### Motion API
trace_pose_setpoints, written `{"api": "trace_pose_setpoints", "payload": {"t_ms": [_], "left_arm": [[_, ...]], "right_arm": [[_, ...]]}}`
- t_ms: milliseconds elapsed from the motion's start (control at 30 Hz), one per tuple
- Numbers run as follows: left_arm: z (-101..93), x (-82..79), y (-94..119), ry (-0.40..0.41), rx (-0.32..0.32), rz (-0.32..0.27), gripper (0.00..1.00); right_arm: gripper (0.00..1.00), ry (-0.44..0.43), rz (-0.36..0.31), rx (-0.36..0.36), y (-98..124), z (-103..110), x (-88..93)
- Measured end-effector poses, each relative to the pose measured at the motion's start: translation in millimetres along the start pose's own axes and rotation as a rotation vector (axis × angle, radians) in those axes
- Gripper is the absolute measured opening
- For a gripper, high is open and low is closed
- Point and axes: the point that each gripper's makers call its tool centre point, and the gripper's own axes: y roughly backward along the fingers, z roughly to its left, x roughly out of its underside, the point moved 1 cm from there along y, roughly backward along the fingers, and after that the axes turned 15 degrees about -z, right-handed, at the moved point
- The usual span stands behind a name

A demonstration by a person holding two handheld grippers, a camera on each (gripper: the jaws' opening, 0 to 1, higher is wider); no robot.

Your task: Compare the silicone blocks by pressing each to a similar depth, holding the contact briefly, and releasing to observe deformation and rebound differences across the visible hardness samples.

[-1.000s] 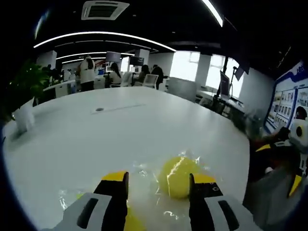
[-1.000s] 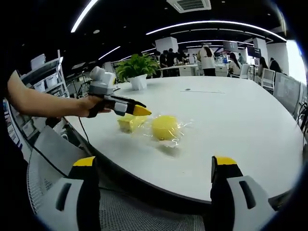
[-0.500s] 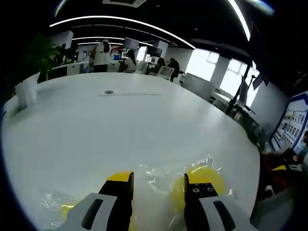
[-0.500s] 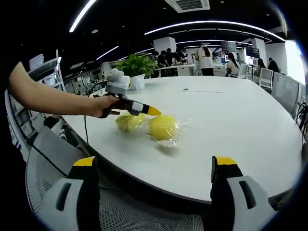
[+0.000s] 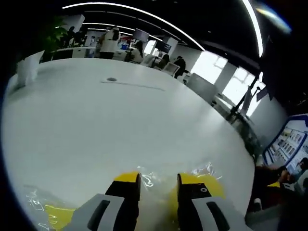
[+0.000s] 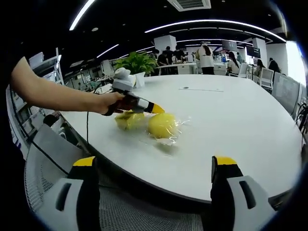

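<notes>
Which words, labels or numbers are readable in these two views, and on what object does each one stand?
None can be read.
Blue-and-white wall display board: panels too blurred to read.
Yellow silicone blocks in clear plastic wrap: no label visible.
Left gripper fingers: no marking visible.

Big white table (image 6: 231, 125) with a rounded edge, glossy top. Sitting on it near the edge closest to the person are two yellow blocks in crinkly clear wrap: a round block (image 6: 162, 125) and a flatter squarish block (image 6: 126, 120) just beside it, closer to the edge. In the left gripper view the round block (image 5: 211, 186) and the squarish block (image 5: 57, 214) sit low, wrap spread around them. At the far edge there's a potted plant (image 6: 136, 65). Mid-tabletop has a small round dark cap (image 5: 111, 79) with a thin seam next to it.
</notes>
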Motion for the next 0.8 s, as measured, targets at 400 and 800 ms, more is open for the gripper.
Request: {"api": "trace_pose_setpoints", "payload": {"t_ms": [400,800], "left_arm": [[-4.0,2.0,-10,0.018,0.023,0.007,0.26],[-2.1,-0.3,-17,-0.024,0.022,-0.012,0.03]], "right_arm": [[0.91,0.002,0.007,-0.002,-1,0,0.9],[0.91,0.005,0.016,-0.001,0,0,2.3]]}}
